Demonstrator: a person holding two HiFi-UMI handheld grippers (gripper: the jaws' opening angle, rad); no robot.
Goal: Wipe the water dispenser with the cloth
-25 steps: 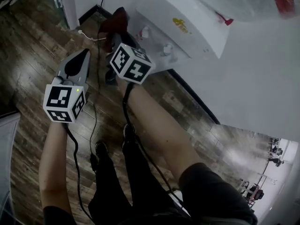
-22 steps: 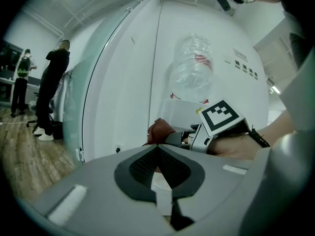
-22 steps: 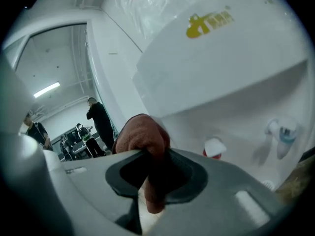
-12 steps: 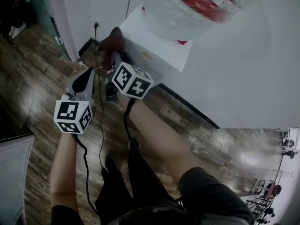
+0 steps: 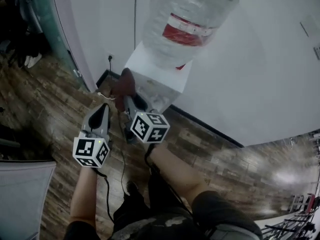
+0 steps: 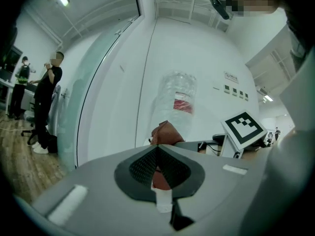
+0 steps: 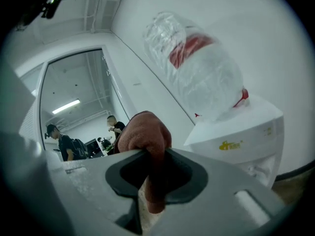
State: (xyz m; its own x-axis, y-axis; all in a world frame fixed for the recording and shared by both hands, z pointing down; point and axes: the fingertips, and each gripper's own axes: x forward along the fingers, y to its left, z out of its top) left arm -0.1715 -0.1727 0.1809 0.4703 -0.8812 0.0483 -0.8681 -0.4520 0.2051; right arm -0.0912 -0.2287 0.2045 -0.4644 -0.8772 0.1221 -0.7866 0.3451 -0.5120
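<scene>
The white water dispenser (image 5: 167, 71) stands against the wall with a clear bottle (image 5: 187, 21) with a red label upside down on top. My right gripper (image 5: 125, 98) is shut on a reddish-brown cloth (image 5: 124, 83), held at the dispenser's front left side just below its top edge. In the right gripper view the cloth (image 7: 145, 132) bulges out above the right gripper (image 7: 152, 154), with the dispenser (image 7: 241, 136) and bottle (image 7: 197, 68) to the right. My left gripper (image 5: 103, 109) hangs shut to the left, off the dispenser. The left gripper view has the left gripper (image 6: 157, 149) pointing at the cloth (image 6: 167, 133).
A glass partition (image 5: 47, 39) runs along the left. A wall socket (image 5: 111, 58) with a cable sits beside the dispenser's left side. Dark wood floor (image 5: 210, 154) lies below, and a grey surface (image 5: 20, 194) is at the lower left. People (image 6: 49, 97) stand far off.
The head view has tilted upward, bringing the bottle and wall into sight. Both grippers have risen along the dispenser's front toward its top edge; the cloth stays in the right gripper.
</scene>
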